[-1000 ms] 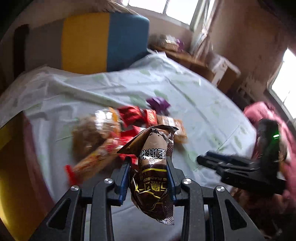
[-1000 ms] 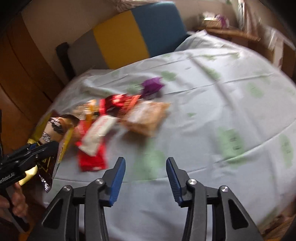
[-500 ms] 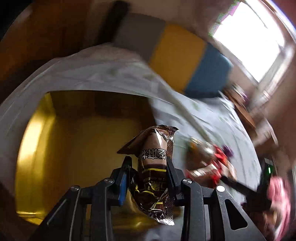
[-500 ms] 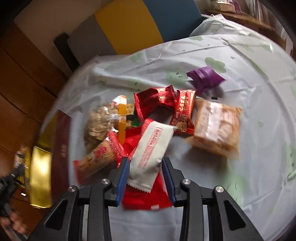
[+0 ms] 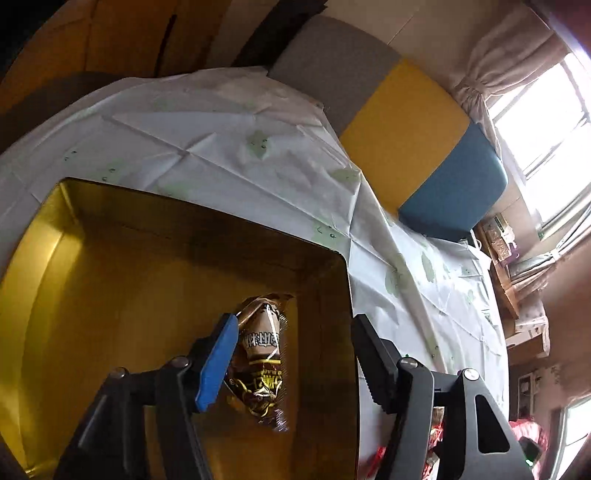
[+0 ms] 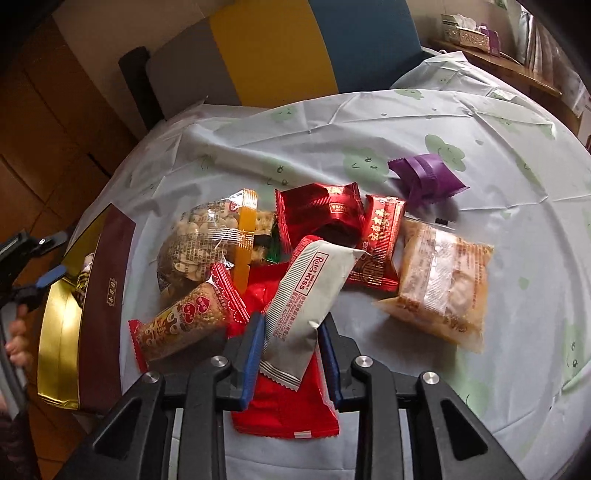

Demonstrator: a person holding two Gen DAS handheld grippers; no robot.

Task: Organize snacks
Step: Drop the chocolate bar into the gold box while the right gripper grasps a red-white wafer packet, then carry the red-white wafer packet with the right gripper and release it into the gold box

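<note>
In the left wrist view my left gripper (image 5: 291,328) is open above the gold box (image 5: 110,295). The brown snack packet (image 5: 262,354) lies loose in the box beside the blue left pad (image 5: 218,358). In the right wrist view my right gripper (image 6: 291,332) is shut on the lower end of a white packet (image 6: 310,291) lying atop the snack pile. Around it lie a flat red packet (image 6: 284,406), a peanut bar (image 6: 184,325), a clear biscuit bag (image 6: 199,243), two dark red packets (image 6: 321,210), a tan cracker bag (image 6: 443,284) and a purple packet (image 6: 424,177). The left gripper (image 6: 48,277) shows over the box (image 6: 99,325).
The table wears a pale cloth with green prints (image 6: 480,129). A grey, yellow and blue chair back (image 6: 277,48) stands behind it. The box sits at the table's left edge. A wooden shelf with small boxes (image 6: 472,33) is at the far right.
My left gripper swung from the snack pile to over the gold box and opened, dropping the brown packet in. My right gripper moved to the pile and closed on the white packet.
</note>
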